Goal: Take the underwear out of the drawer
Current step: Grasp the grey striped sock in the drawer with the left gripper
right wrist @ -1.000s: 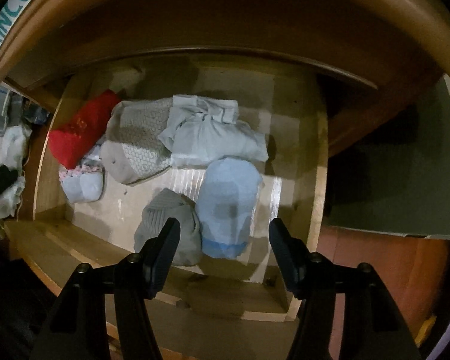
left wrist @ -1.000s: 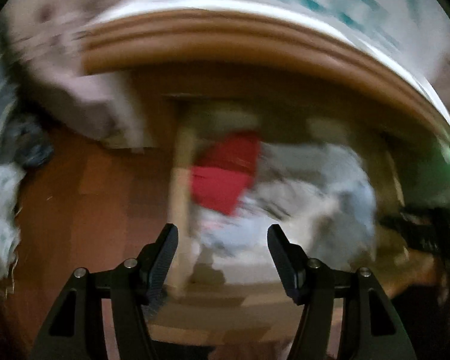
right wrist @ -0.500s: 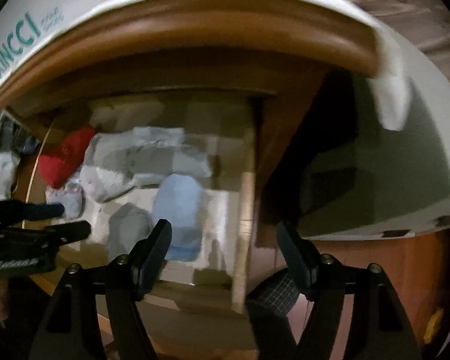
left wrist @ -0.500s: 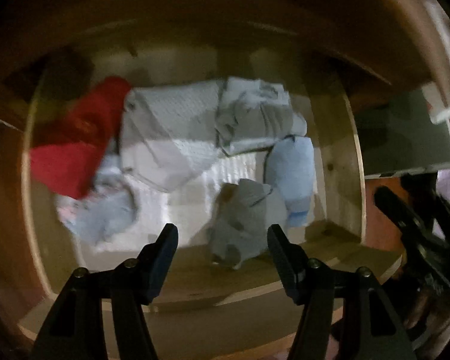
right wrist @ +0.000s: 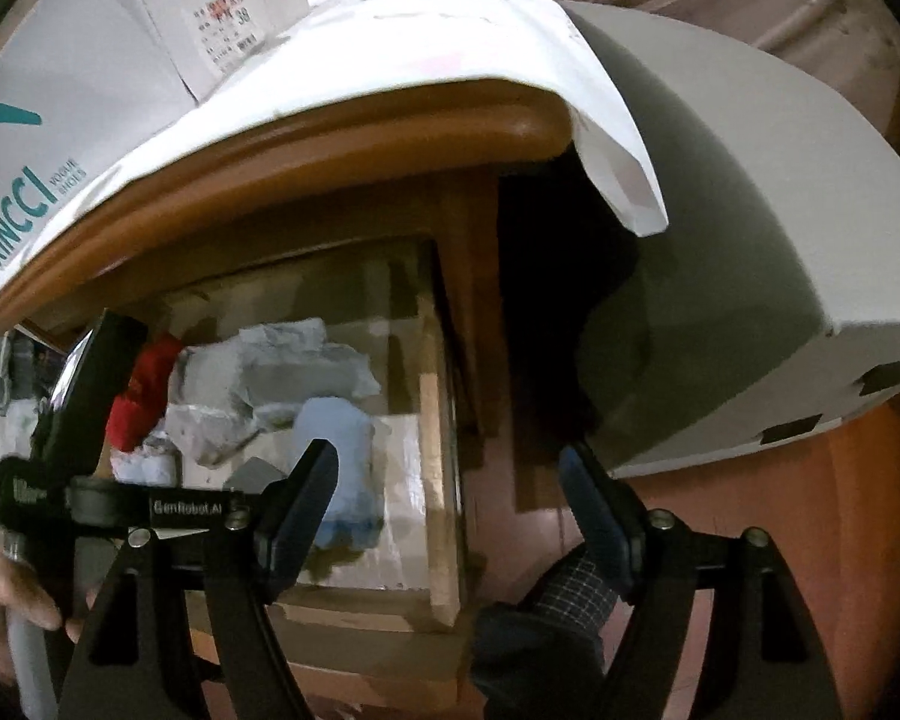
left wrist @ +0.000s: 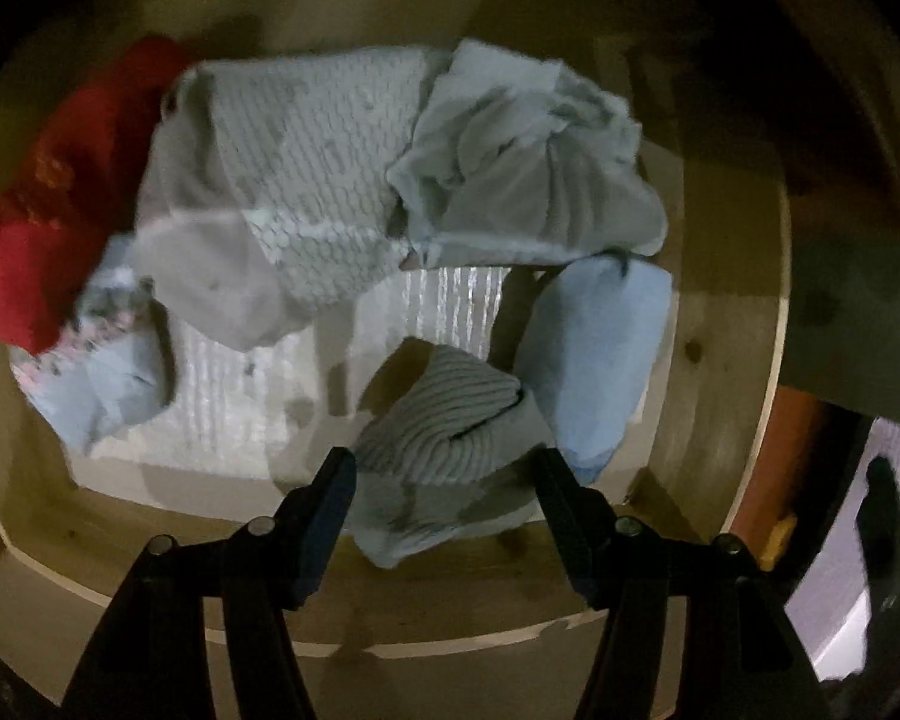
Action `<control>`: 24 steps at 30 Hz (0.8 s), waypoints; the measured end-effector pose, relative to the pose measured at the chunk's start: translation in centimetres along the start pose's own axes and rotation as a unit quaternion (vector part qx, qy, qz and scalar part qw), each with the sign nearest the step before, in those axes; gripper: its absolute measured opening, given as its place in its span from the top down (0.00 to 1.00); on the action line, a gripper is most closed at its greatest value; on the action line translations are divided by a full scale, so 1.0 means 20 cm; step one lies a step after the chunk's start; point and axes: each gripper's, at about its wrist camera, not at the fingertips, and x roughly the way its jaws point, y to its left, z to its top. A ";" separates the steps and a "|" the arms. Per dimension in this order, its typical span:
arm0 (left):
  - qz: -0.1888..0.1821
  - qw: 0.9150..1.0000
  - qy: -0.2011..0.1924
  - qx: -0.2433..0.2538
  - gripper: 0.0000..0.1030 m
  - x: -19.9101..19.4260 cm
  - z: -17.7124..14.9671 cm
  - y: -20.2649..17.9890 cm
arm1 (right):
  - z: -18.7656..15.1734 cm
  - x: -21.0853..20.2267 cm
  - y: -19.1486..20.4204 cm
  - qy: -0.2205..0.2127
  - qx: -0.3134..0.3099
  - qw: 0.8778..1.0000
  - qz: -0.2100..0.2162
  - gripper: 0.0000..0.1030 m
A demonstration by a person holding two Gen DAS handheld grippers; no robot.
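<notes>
Left wrist view: the left gripper (left wrist: 441, 471) points steeply down into the open drawer (left wrist: 723, 324). Its tongs stand about half apart w/ nothing pressed between the pads. The grey ribbed piece (left wrist: 450, 420) lies just below and between the fingertips, near the front wall, but the pads do not touch it yet. Beside it on the right lies a light blue folded piece (left wrist: 594, 360). Further back there is a big grey-white textured cloth (left wrist: 306, 180), a pale crumpled garment (left wrist: 528, 168), a red item (left wrist: 42, 210) at the left wall and a small floral piece (left wrist: 108, 372). All underwear is inside the drawer, none is out. The picture is a bit blurred, so which pieces are really underwear and which are socks I cannot say for sure.

Right wrist view: the right gripper (right wrist: 450, 480) hangs outside the drawer, over its right side wall and the reddish floor (right wrist: 870, 510). Its jaws have just been opening, they stand wide now and are empty. The left tool's body is seen at the left, held by a hand (right wrist: 6, 600). A white shoe box (right wrist: 60, 108) sits on top of the cabinet.

Risks, imo: the ribbed piece lies very near the blue one, so closing could catch both, or pinch only a fold that slips off when lifting. The front wall is close to the fingertips, so going deeper may knock the wood. The right gripper is too far away to help if sth drops.
</notes>
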 end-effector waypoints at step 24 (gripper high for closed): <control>-0.011 1.000 -0.018 -0.012 0.75 0.00 -0.05 0.09 | -0.01 0.03 0.03 0.014 -0.007 1.000 -0.006 0.28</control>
